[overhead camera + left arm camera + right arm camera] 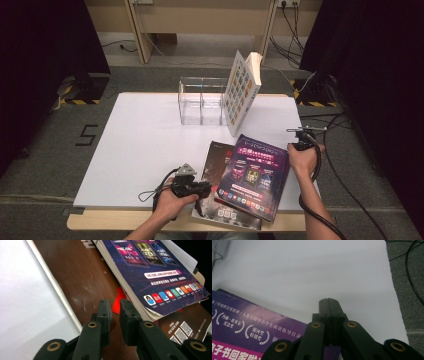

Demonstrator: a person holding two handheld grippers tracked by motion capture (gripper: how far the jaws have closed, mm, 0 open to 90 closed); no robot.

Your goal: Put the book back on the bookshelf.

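A purple magazine (255,175) lies near the front of the white board (145,140), overlapping a dark brown book (217,162). My left gripper (205,194) sits over the brown book (85,277), just beside the magazine's lower left corner (155,272). Its jaws (115,305) stand a narrow gap apart with nothing pressed between them. My right gripper (299,139) is at the magazine's far right corner (249,327). Those jaws (329,301) are pressed together over bare board (312,272), and the magazine's corner runs under the gripper body.
A clear two-bay box (200,102) stands at the back of the board, with a colourful-covered book (241,92) leaning upright against its right side. Cables (320,205) trail off the right edge onto grey carpet. The board's left half is bare.
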